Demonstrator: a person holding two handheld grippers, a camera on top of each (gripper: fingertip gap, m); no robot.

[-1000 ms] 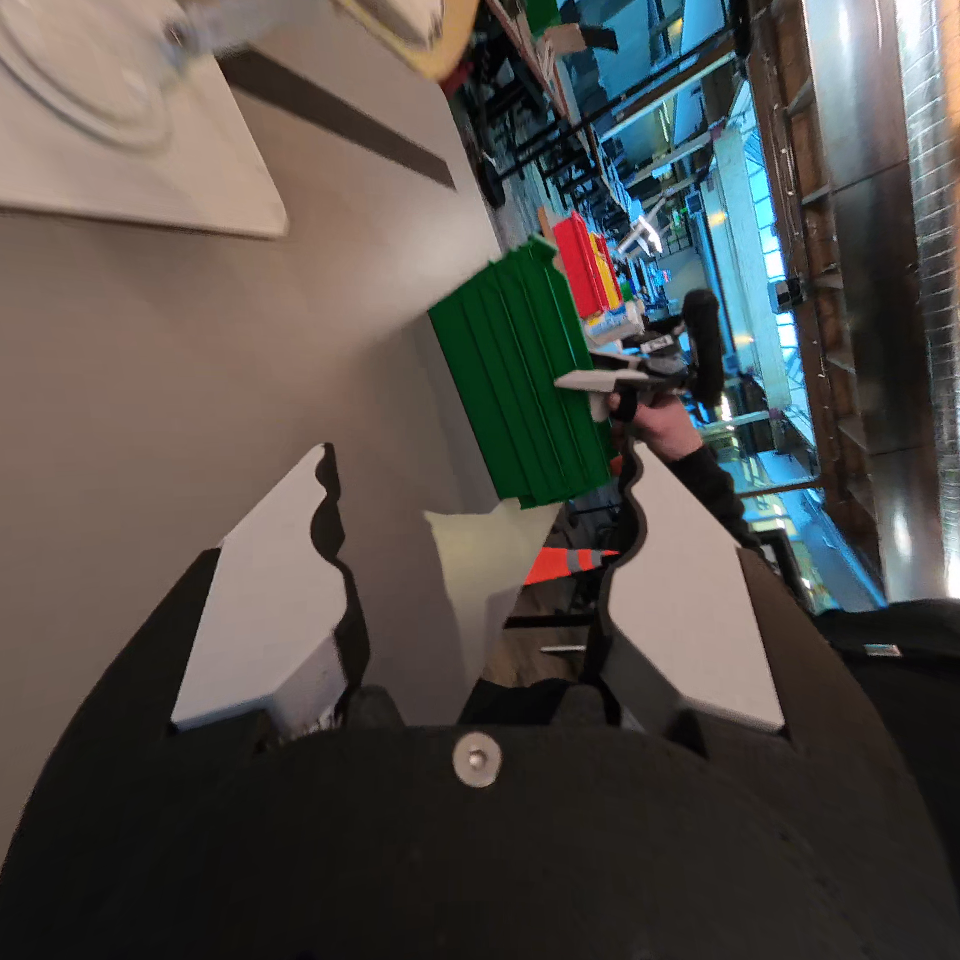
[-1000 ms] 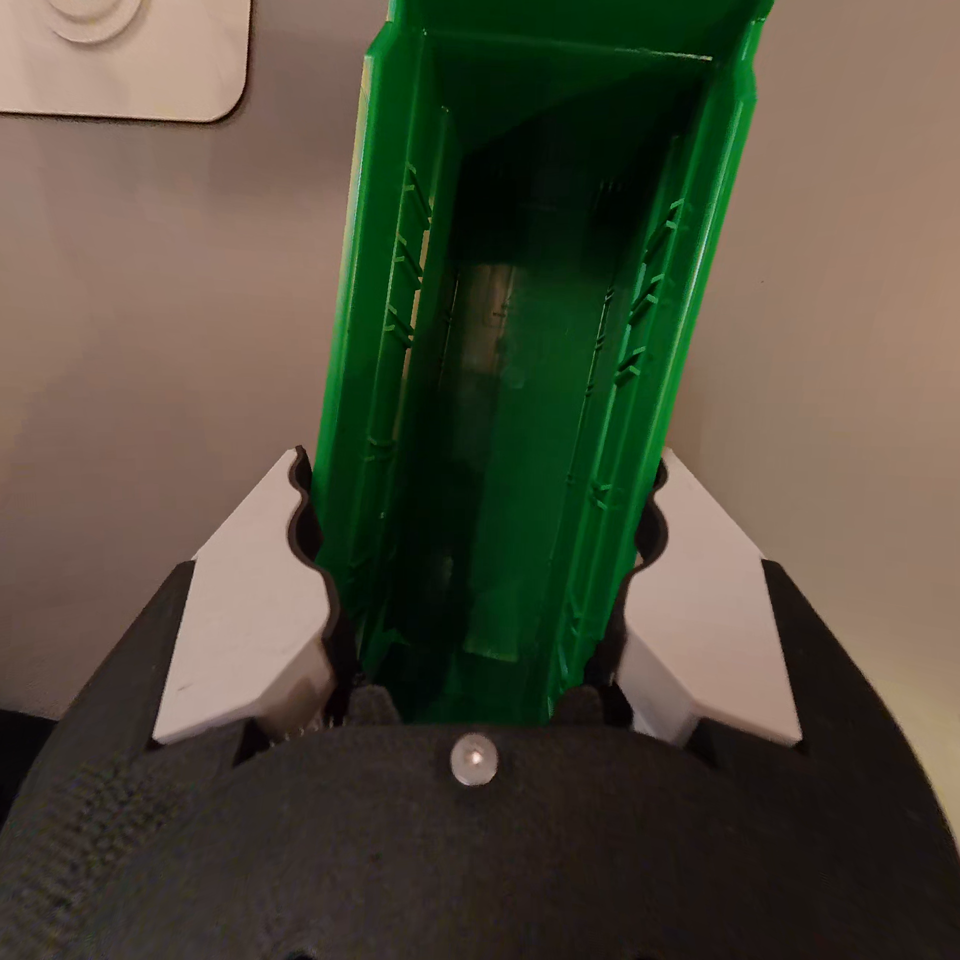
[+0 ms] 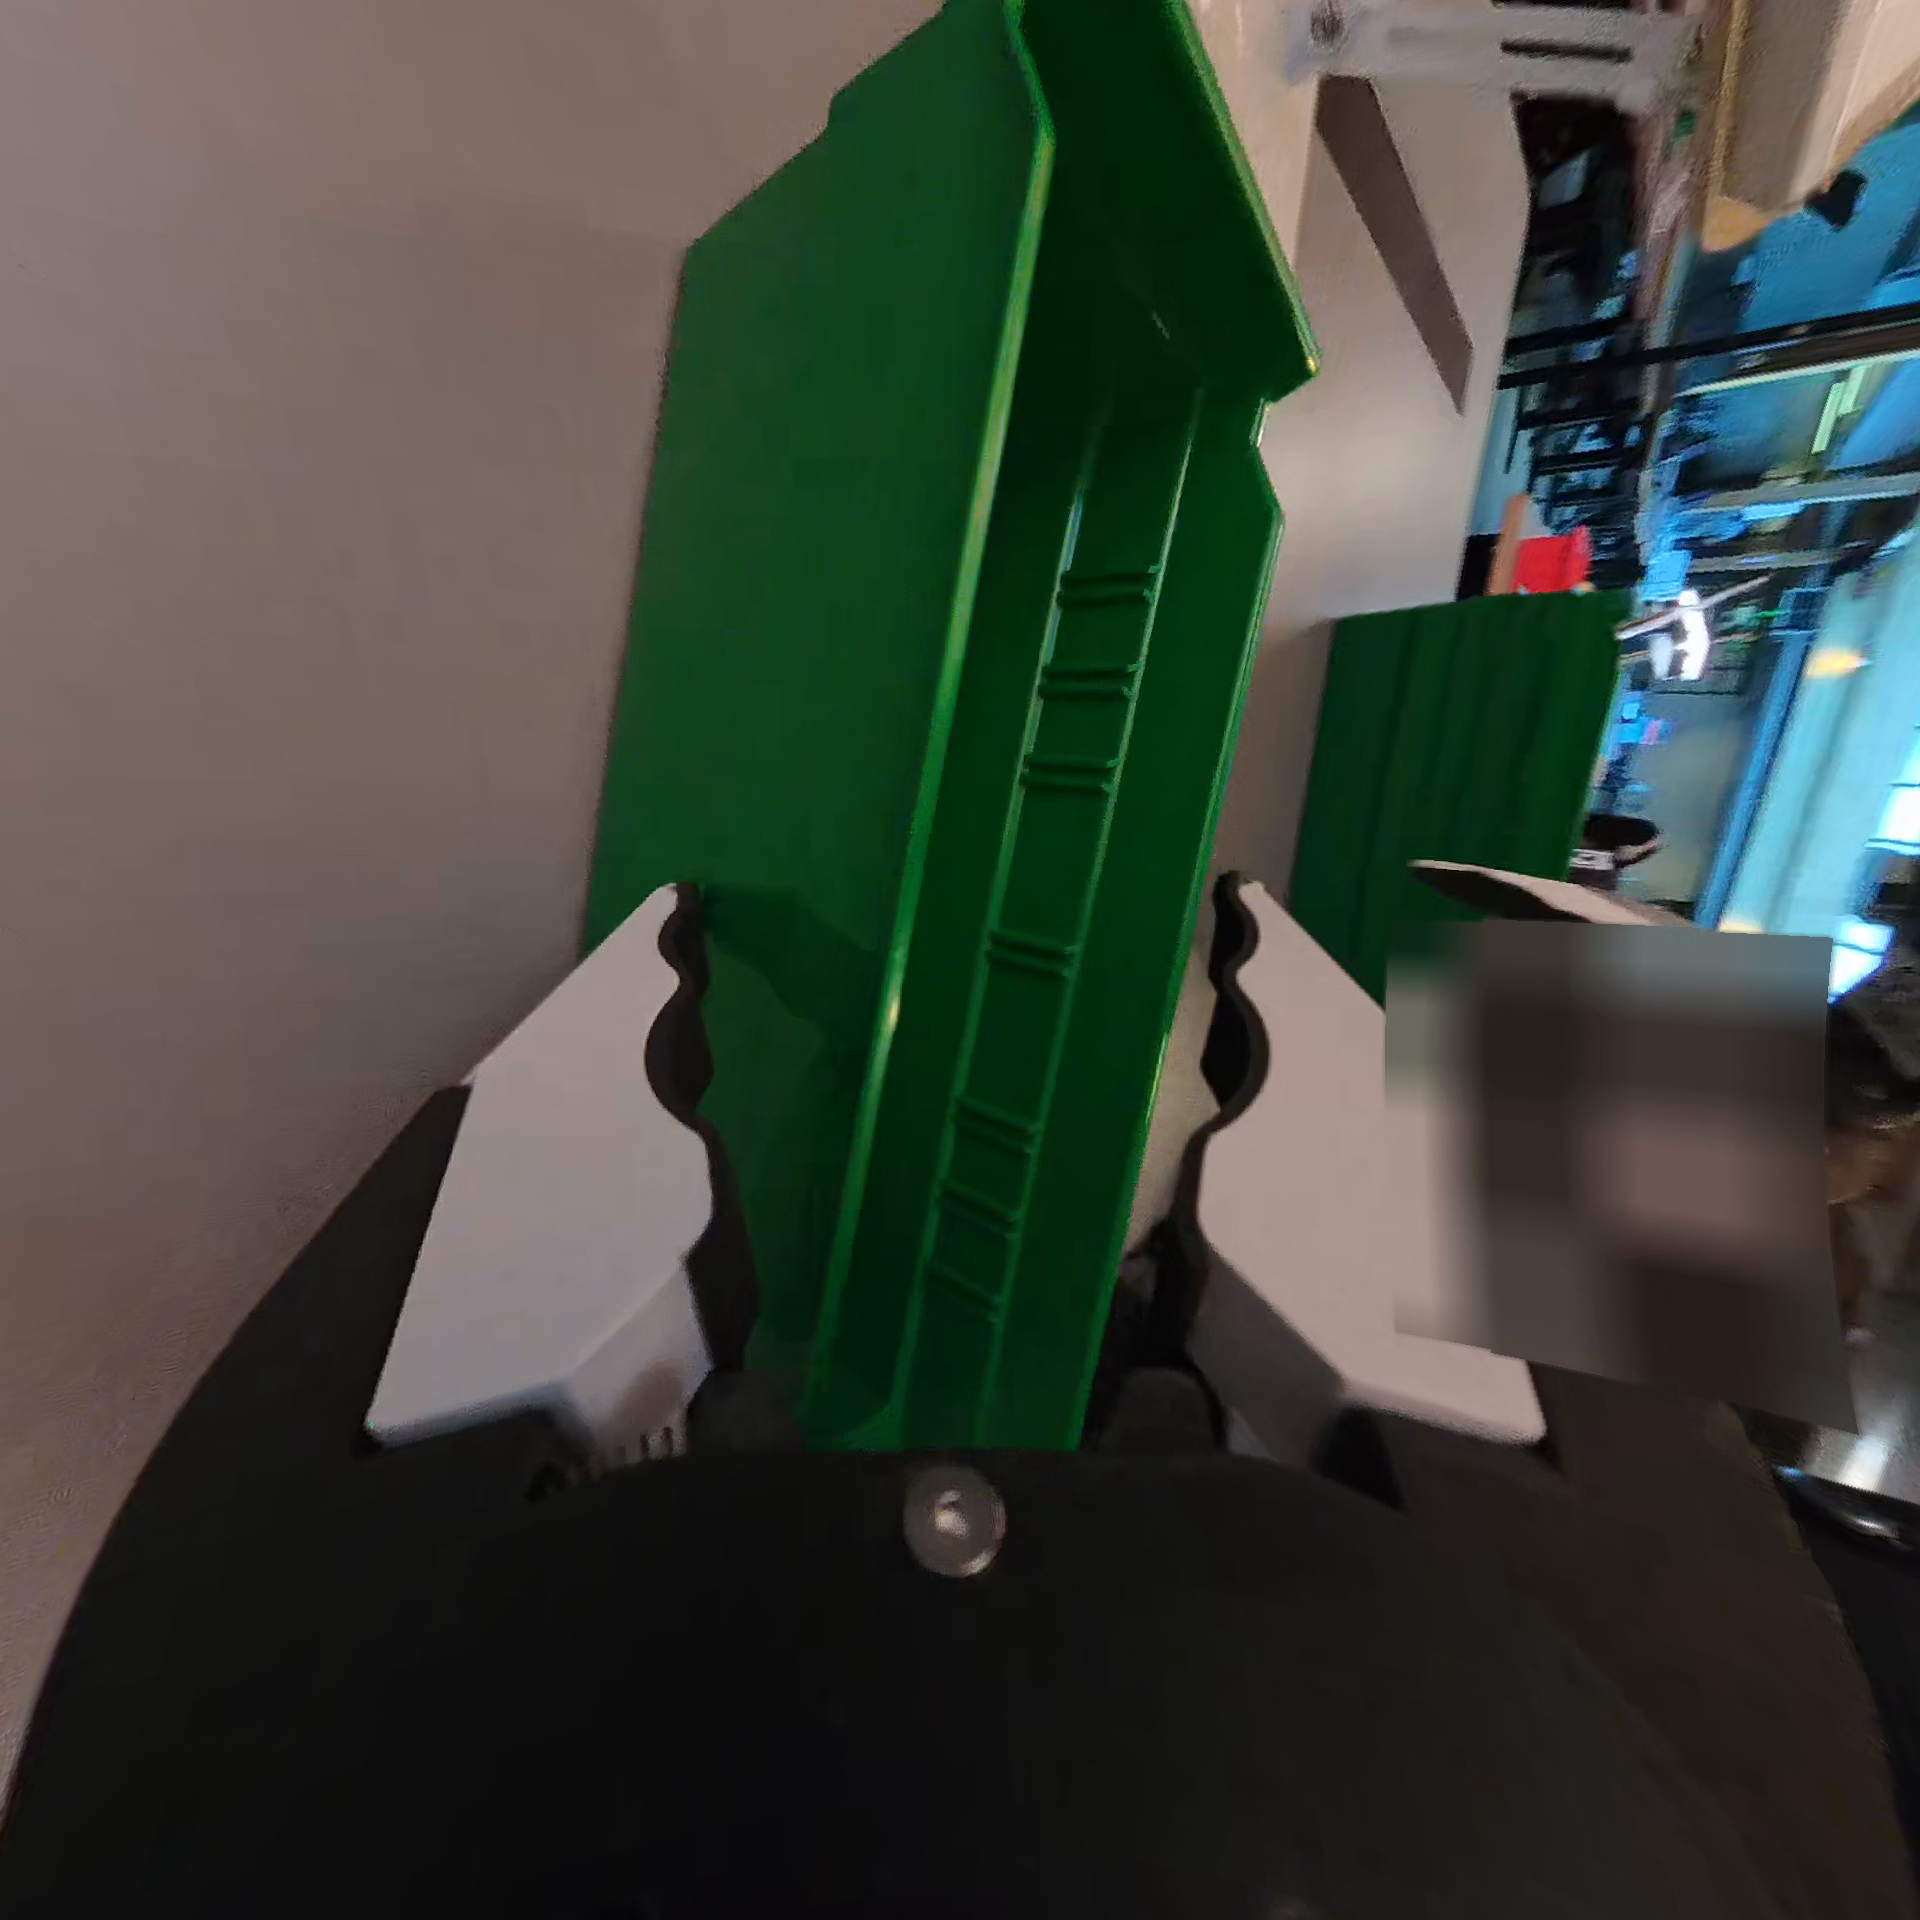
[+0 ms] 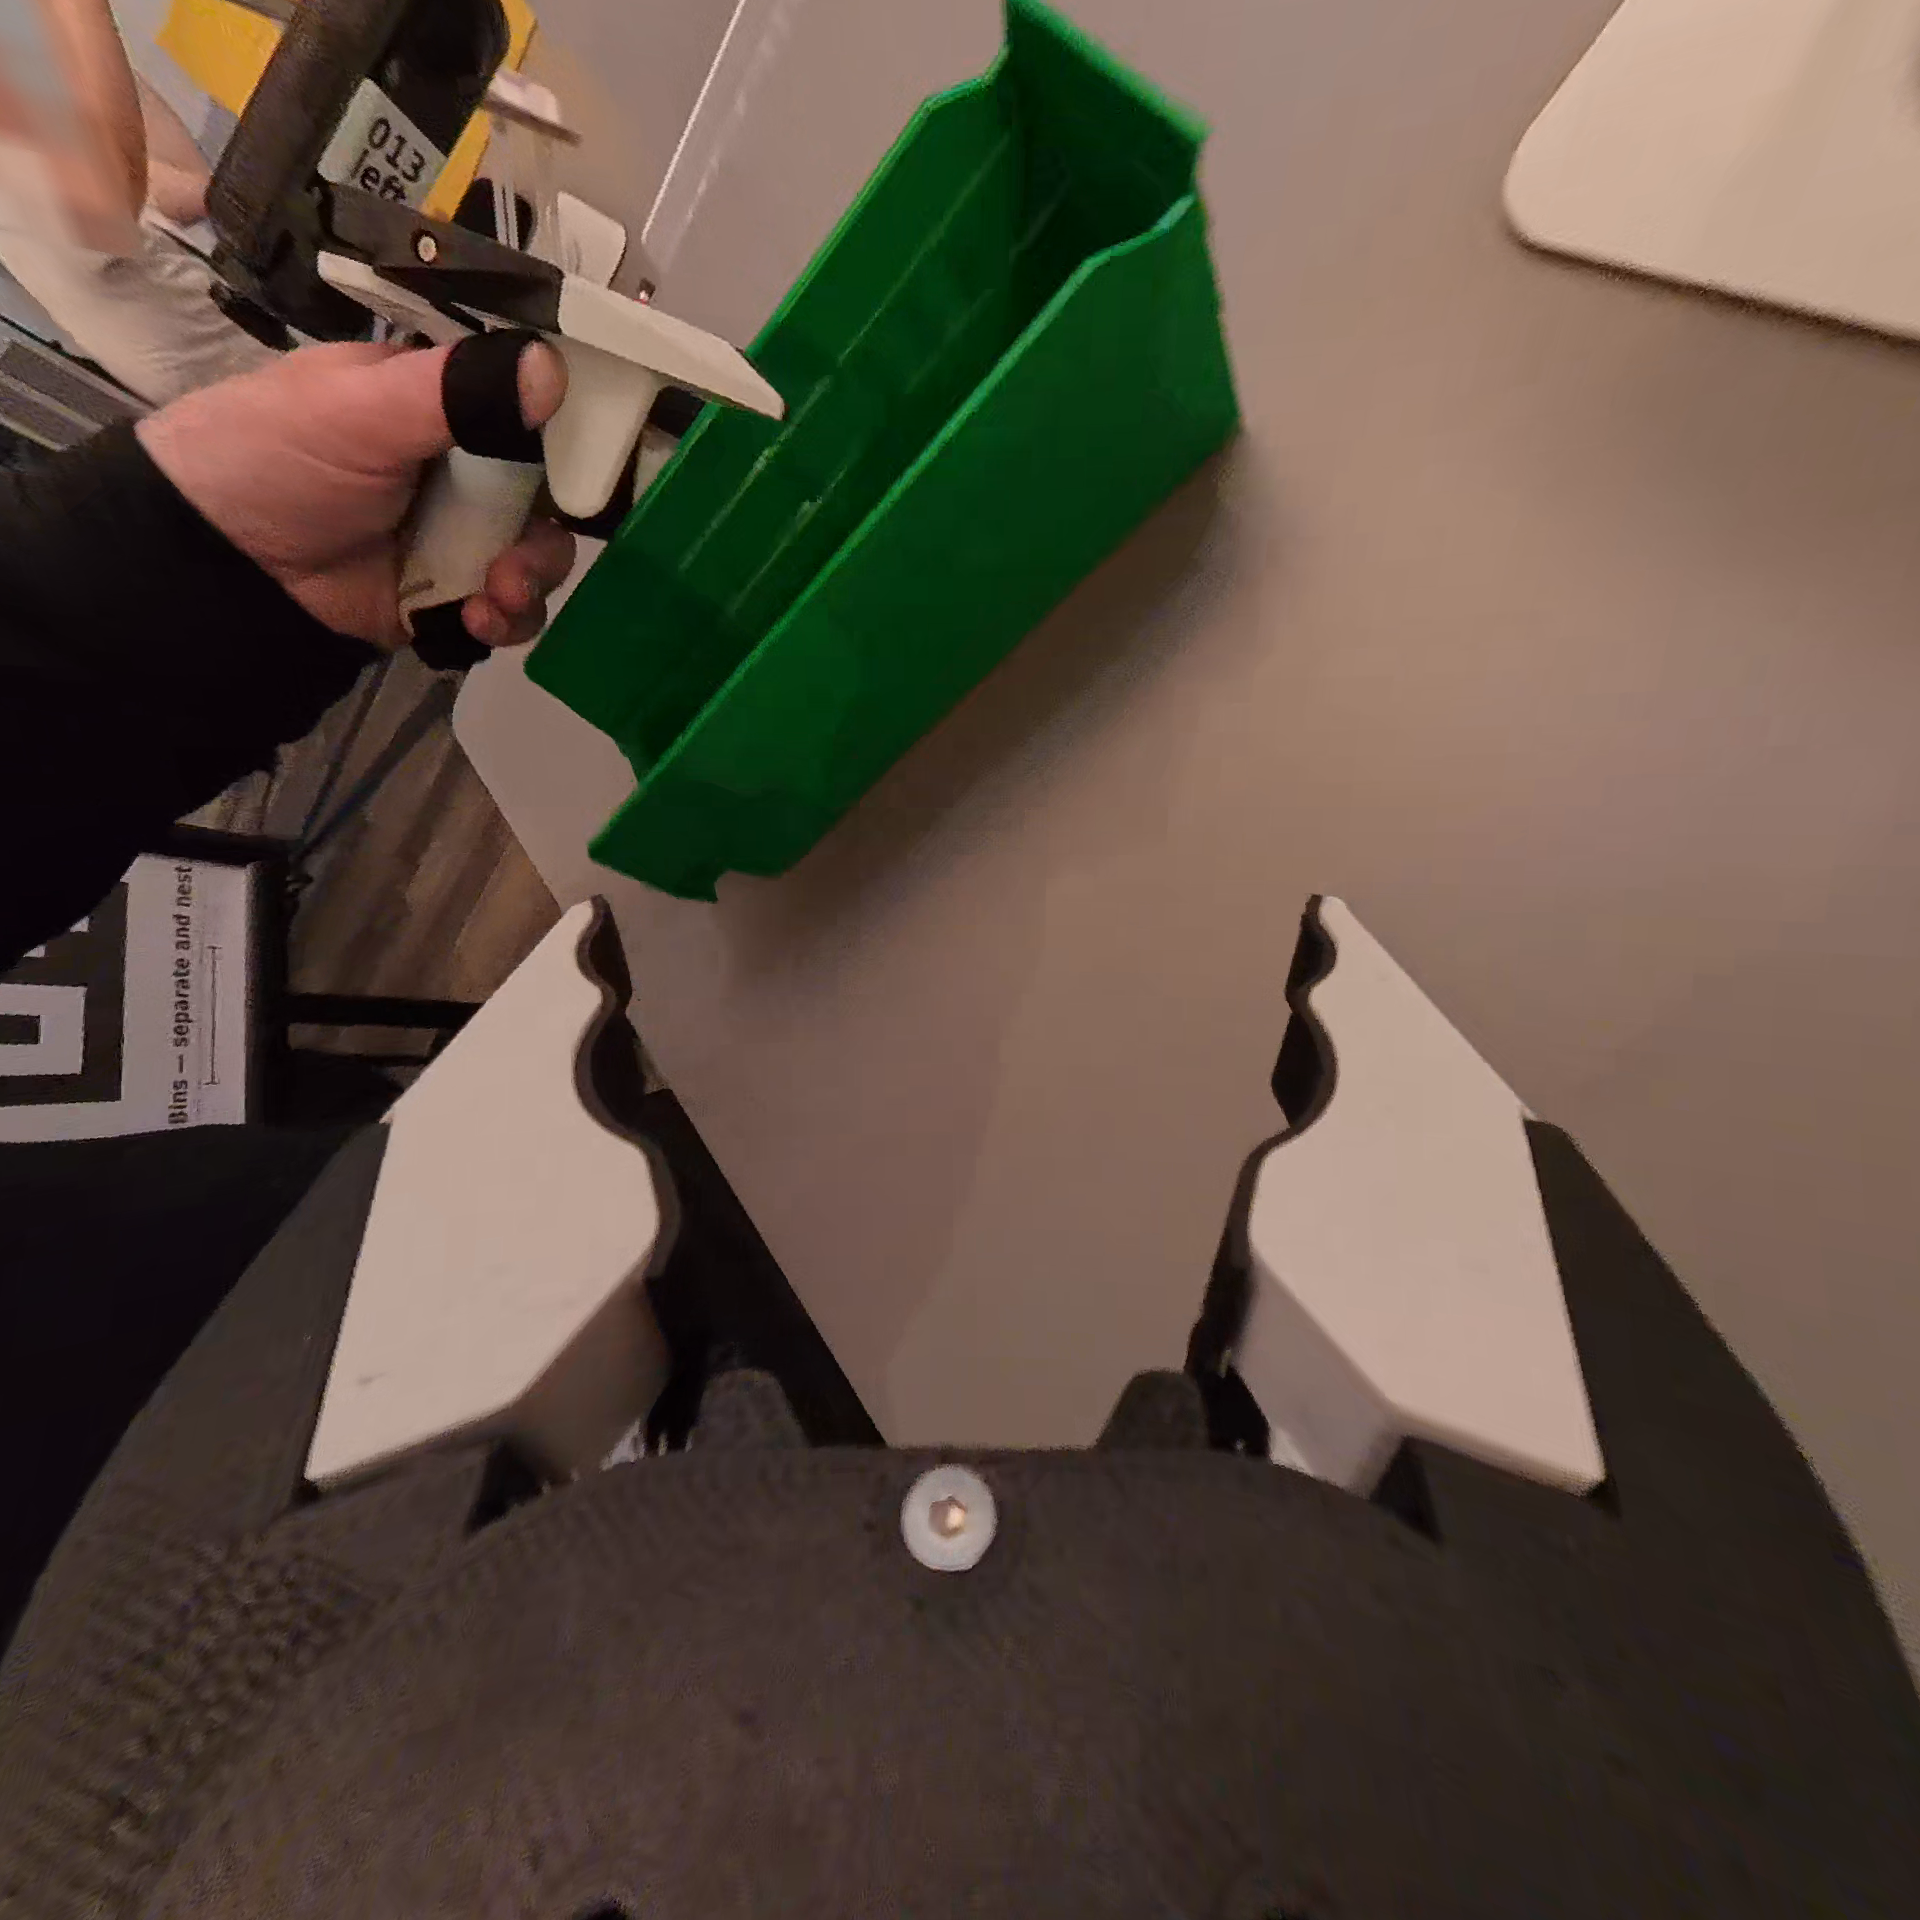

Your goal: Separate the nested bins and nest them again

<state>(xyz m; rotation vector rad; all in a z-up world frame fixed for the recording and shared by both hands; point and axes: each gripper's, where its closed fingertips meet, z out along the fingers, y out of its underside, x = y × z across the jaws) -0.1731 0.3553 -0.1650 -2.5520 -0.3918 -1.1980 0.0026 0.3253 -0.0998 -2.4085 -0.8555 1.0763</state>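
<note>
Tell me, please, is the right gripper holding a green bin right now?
No, the right gripper is open over bare table, short of the green bin.

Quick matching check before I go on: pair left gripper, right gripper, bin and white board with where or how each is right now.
Things:
1. left gripper
2. right gripper
3. bin
4. white board

States:
A. jaws wide apart, nothing between them
B. green, open top, nothing inside
C. jaws on either side of the bin's end
D. flat on the table, at the upper right edge of the right wrist view

Pairs: 1-C, 2-A, 3-B, 4-D
</note>
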